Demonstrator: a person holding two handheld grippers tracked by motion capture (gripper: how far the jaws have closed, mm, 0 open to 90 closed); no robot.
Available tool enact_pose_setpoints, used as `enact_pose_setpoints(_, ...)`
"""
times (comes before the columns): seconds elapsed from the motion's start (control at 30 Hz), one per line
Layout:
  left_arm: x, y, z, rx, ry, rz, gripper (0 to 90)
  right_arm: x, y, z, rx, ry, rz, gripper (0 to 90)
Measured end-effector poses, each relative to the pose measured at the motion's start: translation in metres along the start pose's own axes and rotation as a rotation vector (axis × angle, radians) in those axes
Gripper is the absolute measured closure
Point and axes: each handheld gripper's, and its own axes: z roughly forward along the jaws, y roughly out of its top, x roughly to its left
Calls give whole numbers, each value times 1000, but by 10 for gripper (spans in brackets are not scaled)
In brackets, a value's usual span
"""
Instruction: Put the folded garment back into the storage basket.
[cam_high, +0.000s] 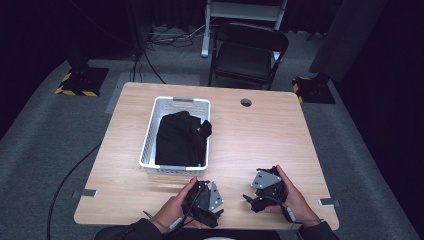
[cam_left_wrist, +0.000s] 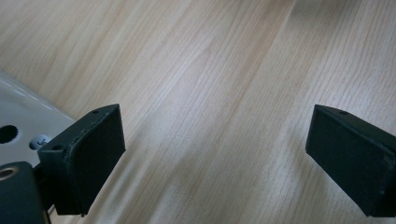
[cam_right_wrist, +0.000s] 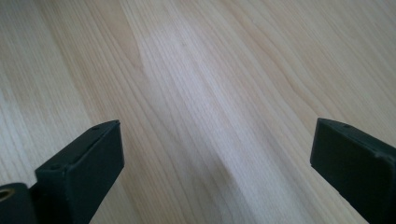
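Basket: the white basket sits on the desk, its long side running away from me.
Cloth: the black cloth lies inside the basket.
Left tool: my left tool is wide open, empty, just in front of the basket, so it is nearer.
Right tool: my right tool is wide open, empty, farther right of the basket.

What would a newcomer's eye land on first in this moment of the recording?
Most likely the white basket on the left half of the wooden table, with a crumpled black garment lying inside it. Next come the two hand-held grippers at the near edge, the left gripper and the right gripper, both with jaws wide open over bare wood.
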Motion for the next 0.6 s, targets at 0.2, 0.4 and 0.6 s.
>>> enact_pose_setpoints(0.2, 2, -4, 3, 10, -14, -11, 41, -1, -16, -3, 10, -6, 34, 30)
enact_pose_setpoints(0.4, 3, -8, 5, 3, -42, -24, 40, -5, -32, -6, 9, -1, 74, 30)
enact_pose_setpoints(0.6, 9, -14, 8, -15, -96, -81, 35, -9, -48, -12, -23, 22, 135, 27)
